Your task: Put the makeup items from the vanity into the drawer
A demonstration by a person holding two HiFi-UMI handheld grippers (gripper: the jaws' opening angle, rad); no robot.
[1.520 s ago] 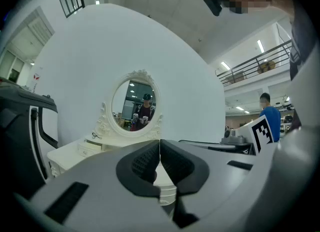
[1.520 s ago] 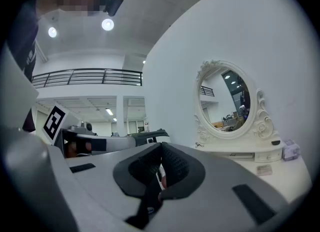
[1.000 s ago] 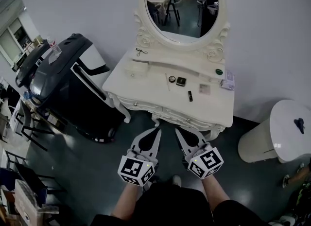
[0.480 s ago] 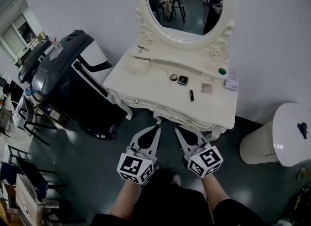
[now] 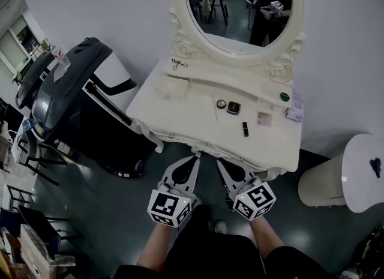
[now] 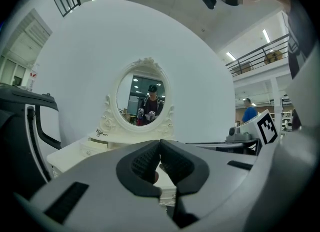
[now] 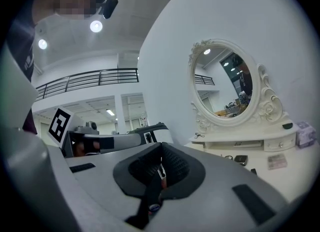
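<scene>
A white vanity (image 5: 174,107) with an oval mirror (image 5: 240,5) carries the makeup: a round compact (image 5: 221,104), a black square compact (image 5: 233,108), a black lipstick (image 5: 245,129), a thin pencil (image 5: 215,108), a small palette (image 5: 264,119), a green-lidded jar (image 5: 284,97) and an eyelash curler (image 5: 179,64). Its front drawers (image 5: 198,141) are closed. My left gripper (image 5: 193,159) and right gripper (image 5: 221,164) hang side by side just before the vanity's front edge, both shut and empty. In the gripper views the left gripper (image 6: 160,141) and right gripper (image 7: 161,144) show their tips together.
A large black and white machine (image 5: 84,92) stands left of the vanity. A white round stool (image 5: 354,176) stands at the right. A packet (image 5: 294,108) lies at the vanity's right end, a white box (image 5: 170,87) at its left. Chairs (image 5: 30,152) crowd the far left.
Both grippers have moved forward toward the vanity's front, and the vanity now sits closer and lower in the head view. Both stay shut.
</scene>
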